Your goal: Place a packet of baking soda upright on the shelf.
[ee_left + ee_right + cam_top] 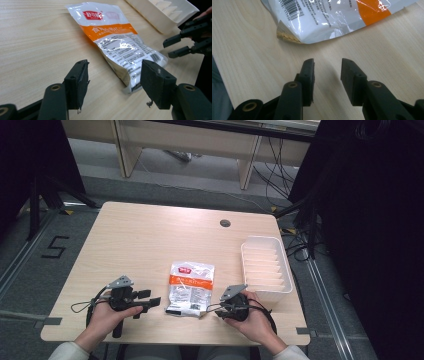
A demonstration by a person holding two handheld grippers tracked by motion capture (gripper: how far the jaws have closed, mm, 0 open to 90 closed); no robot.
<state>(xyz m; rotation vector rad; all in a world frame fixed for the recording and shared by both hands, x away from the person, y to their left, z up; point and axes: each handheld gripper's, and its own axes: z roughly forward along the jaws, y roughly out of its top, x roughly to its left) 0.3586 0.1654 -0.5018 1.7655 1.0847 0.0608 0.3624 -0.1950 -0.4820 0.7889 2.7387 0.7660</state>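
Your left gripper (pixel 148 300) gapes wide and your right gripper (pixel 212 309) part-open, both empty, flanking the near end of the snack packet (pixel 190 287), whose slick film may slip or skid toward the white divided bin (pixel 266 270) beyond its right side.

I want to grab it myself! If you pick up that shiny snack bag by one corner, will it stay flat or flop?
The snack bag would probably flop: its film looks thin and wrinkled. Its glossy surface may slip in a gripper. It looks light, lying nearly flat on the table.
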